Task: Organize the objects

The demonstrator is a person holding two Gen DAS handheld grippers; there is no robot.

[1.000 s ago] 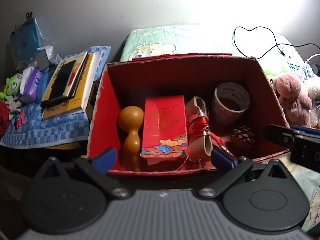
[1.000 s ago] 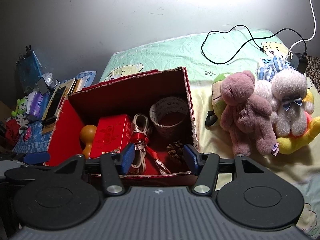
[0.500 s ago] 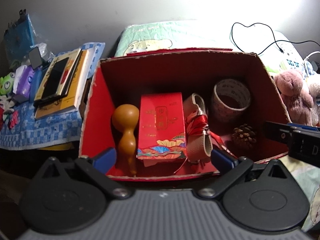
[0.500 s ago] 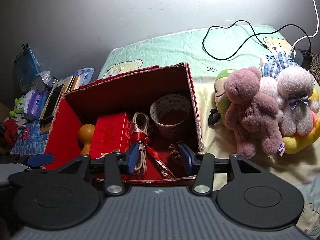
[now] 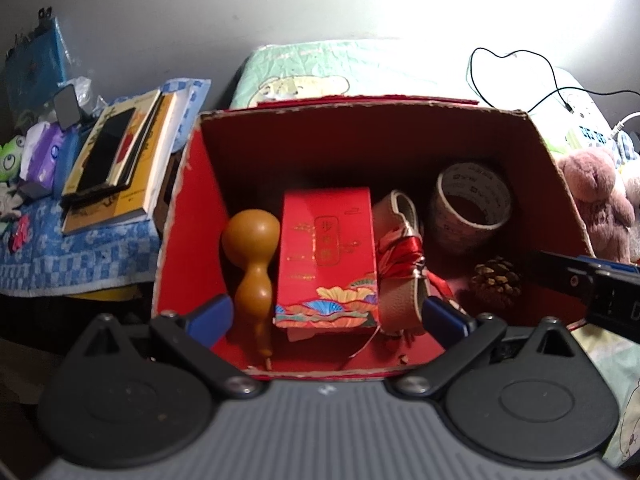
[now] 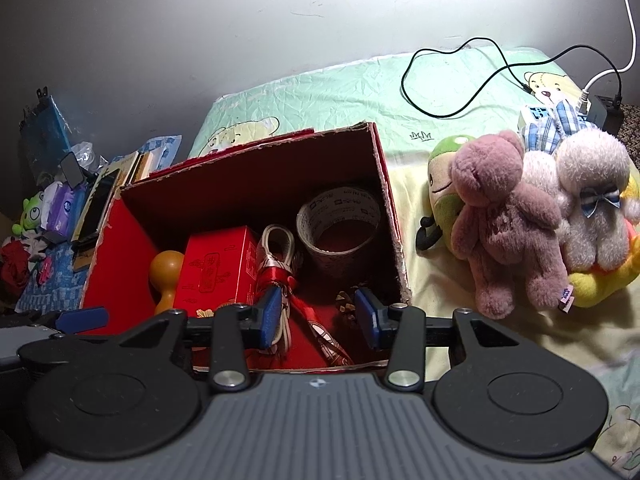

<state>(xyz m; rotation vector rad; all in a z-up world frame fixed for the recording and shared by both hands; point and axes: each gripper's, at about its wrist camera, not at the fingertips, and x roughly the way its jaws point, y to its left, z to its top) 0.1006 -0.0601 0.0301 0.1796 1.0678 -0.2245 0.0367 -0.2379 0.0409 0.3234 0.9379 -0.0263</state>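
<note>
The left gripper (image 5: 326, 314) hangs over the near rim of the red box (image 5: 192, 208), its blue fingers spread wide and holding nothing. The right gripper (image 6: 318, 312) hangs over the same rim nearer the box's right wall, its fingers parted by a narrower gap, also with nothing between them.

The box sits on the bed (image 6: 320, 92). Inside, from left wall to right: a gourd (image 5: 252, 256), a red packet (image 5: 328, 256) touching it, a leather strap (image 5: 402, 240) with a red ribbon, a tape roll (image 5: 472, 204) toward the far right corner and a pine cone (image 5: 496, 284) near the right wall. The strap and ribbon lie just beyond the right gripper's left finger; the cone shows between its fingers.

Right of the box lie plush toys, a pink bear (image 6: 508, 220) foremost. A black cable (image 6: 460, 76) loops toward the bed's far edge. Left of the bed, books (image 5: 116, 164) rest on a blue cloth (image 5: 72, 256).
</note>
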